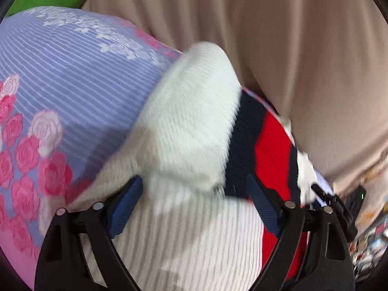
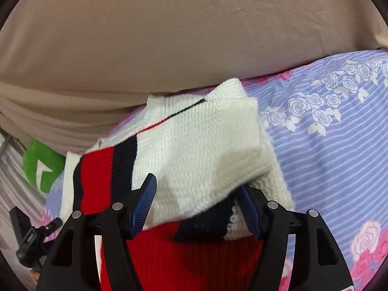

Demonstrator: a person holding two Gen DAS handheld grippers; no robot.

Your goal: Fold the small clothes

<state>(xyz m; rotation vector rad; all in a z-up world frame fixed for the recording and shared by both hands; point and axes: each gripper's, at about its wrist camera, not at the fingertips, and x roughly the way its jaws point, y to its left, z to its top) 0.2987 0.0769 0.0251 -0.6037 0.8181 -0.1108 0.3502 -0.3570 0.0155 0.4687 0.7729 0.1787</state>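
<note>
Sweater (image 1: 189,131) between spread left tongs (image 1: 194,206) and right tongs (image 2: 198,206).

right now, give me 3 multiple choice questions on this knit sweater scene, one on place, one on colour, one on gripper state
1. What does the sweater lie on?
A. a bare wooden table
B. a blue striped sheet with roses
C. a tiled floor

2. Which colours does the knit show?
A. white, red and navy
B. yellow and grey
C. all green

3. How do the jaws of the right gripper stand?
A. clamped flat together
B. spread apart, with knit between them
C. out of view

Answers:
1 B, floral striped fabric shows all round the sweater.
2 A, white body with red and navy bands.
3 B, the blue pads sit wide apart on either side of the fold.
</note>
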